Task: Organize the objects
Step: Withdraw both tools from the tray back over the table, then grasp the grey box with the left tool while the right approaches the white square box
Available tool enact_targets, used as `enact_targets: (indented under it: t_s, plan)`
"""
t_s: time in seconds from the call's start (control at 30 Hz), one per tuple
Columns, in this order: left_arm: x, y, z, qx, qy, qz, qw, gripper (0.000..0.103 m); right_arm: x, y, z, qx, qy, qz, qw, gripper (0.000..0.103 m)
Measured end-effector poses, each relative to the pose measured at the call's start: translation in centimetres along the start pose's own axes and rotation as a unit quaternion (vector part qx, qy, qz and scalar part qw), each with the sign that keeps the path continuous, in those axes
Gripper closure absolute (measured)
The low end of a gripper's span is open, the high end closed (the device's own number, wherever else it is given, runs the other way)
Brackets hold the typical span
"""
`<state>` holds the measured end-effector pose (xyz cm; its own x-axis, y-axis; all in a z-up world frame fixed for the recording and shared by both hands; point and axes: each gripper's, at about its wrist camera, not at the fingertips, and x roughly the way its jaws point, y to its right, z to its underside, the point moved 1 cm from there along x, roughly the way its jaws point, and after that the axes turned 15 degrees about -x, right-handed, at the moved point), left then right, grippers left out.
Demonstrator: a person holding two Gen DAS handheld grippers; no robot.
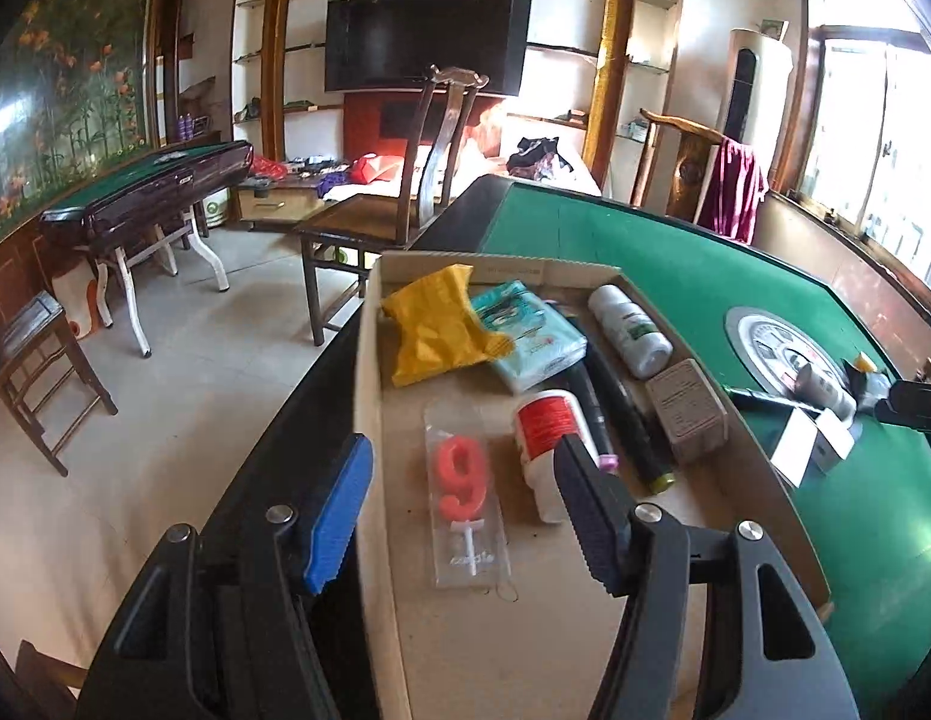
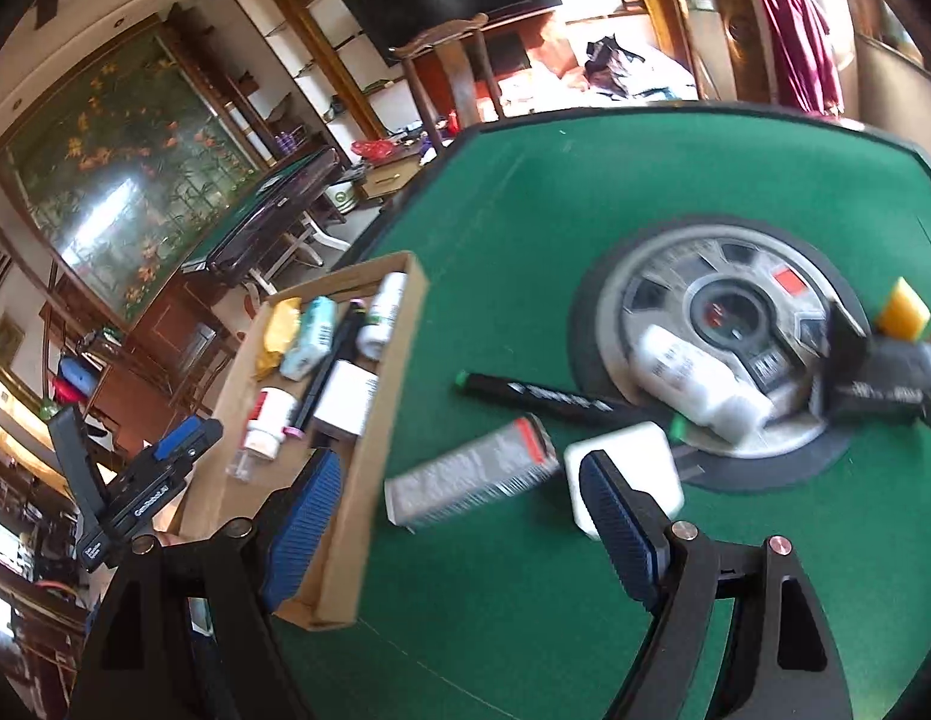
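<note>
Both sets of jaws stand apart with nothing between them. Your left gripper (image 1: pixel 465 501) hangs over the near end of the cardboard tray (image 1: pixel 369 372), its blue pad outside the tray's left wall and its dark pad above the red-labelled white bottle (image 1: pixel 546 438). At 12 o'clock from those jaws lies the packaged red number-nine candle (image 1: pixel 462 480); further up the tray sit the yellow packet (image 1: pixel 435 324), the pale blue tissue pack (image 1: pixel 525 330), a white bottle with a green label (image 1: pixel 630 330) and a grey box (image 1: pixel 687 411), with a dark pen-like stick (image 1: pixel 630 426) between them. Your right gripper (image 2: pixel 459 516) hovers over the green desk (image 2: pixel 525 192), its left pad above the tray's right wall. At 12 o'clock from it lies a grey carton (image 2: pixel 471 474), blurred; a white block (image 2: pixel 636 456) is partly behind the right pad, a black marker (image 2: pixel 537 396) lies beyond, and a white bottle (image 2: pixel 699 378) rests on the round centre panel (image 2: pixel 729 264) at 1 o'clock.
</note>
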<state>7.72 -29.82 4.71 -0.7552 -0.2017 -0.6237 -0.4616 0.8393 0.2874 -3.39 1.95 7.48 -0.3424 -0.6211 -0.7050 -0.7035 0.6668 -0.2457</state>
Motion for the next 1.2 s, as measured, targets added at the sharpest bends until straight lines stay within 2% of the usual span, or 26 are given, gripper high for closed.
enact_targets:
  t_s: [0.07, 0.17, 0.2, 0.23, 0.33, 0.47, 0.57, 0.7, 0.8, 1.0, 1.07, 1.1, 1.13, 1.17, 1.2]
  plan:
    - [-1.1, 0.2, 0.4, 0.008, 0.002, -0.001, 1.0, 0.041, -0.5, 1.1, 0.7, 0.006, 0.002, 0.0, 1.0, 0.017]
    - [-3.7, 1.2, 0.4, 0.018, 0.025, -0.008, 0.9995, 0.041, -0.9, 2.8, 1.7, 0.016, 0.004, 0.009, 1.0, 0.017]
    - [-4.6, 1.9, 0.2, 0.02, 0.031, 0.001, 0.9993, 0.038, -1.3, 3.8, 2.1, 0.023, 0.009, 0.011, 1.0, 0.017]
    - [-5.4, 2.7, 0.0, 0.023, 0.031, 0.017, 0.9991, 0.031, -1.8, 5.0, 2.7, 0.031, 0.014, 0.013, 0.999, 0.017]
    - [-6.3, 6.7, 0.2, 0.048, -0.003, 0.075, 0.996, 0.016, -2.8, 7.8, 4.0, 0.072, 0.037, 0.003, 0.997, 0.017]
    - [-4.9, 13.3, 1.9, 0.118, -0.052, 0.115, 0.985, 0.016, -3.1, 10.2, 4.6, 0.09, 0.05, 0.019, 0.994, 0.017]
    - [-2.4, 17.5, 3.5, 0.174, -0.085, 0.112, 0.9746, 0.016, -3.4, 11.8, 5.0, 0.128, 0.061, -0.01, 0.99, 0.016]
    - [1.9, 20.5, 4.4, 0.196, -0.16, 0.108, 0.9614, 0.016, -3.8, 13.2, 5.5, 0.169, 0.069, -0.04, 0.982, 0.015]
    - [4.1, 21.6, 5.0, 0.208, -0.182, 0.084, 0.9573, 0.016, -4.1, 13.5, 5.5, 0.176, 0.074, -0.041, 0.981, 0.015]
    - [6.5, 23.0, 5.5, 0.21, -0.2, 0.055, 0.9555, 0.017, -4.1, 13.3, 5.4, 0.176, 0.078, -0.059, 0.979, 0.014]
    - [7.2, 23.2, 5.6, 0.206, -0.211, 0.04, 0.9547, 0.025, -4.1, 13.2, 5.4, 0.176, 0.078, -0.062, 0.979, 0.014]
    - [7.6, 23.3, 5.8, 0.199, -0.223, 0.039, 0.9535, 0.04, -4.0, 13.3, 5.4, 0.176, 0.077, -0.063, 0.979, 0.014]
    - [7.9, 23.3, 6.1, 0.194, -0.233, 0.035, 0.9523, 0.065, -4.0, 13.2, 5.4, 0.176, 0.077, -0.063, 0.979, 0.014]
    - [8.2, 23.4, 6.5, 0.19, -0.245, 0.031, 0.9504, 0.075, -4.0, 13.2, 5.4, 0.176, 0.076, -0.062, 0.979, 0.014]
    - [8.3, 23.4, 7.1, 0.184, -0.254, 0.026, 0.9491, 0.077, -3.9, 13.2, 5.4, 0.177, 0.076, -0.061, 0.979, 0.014]
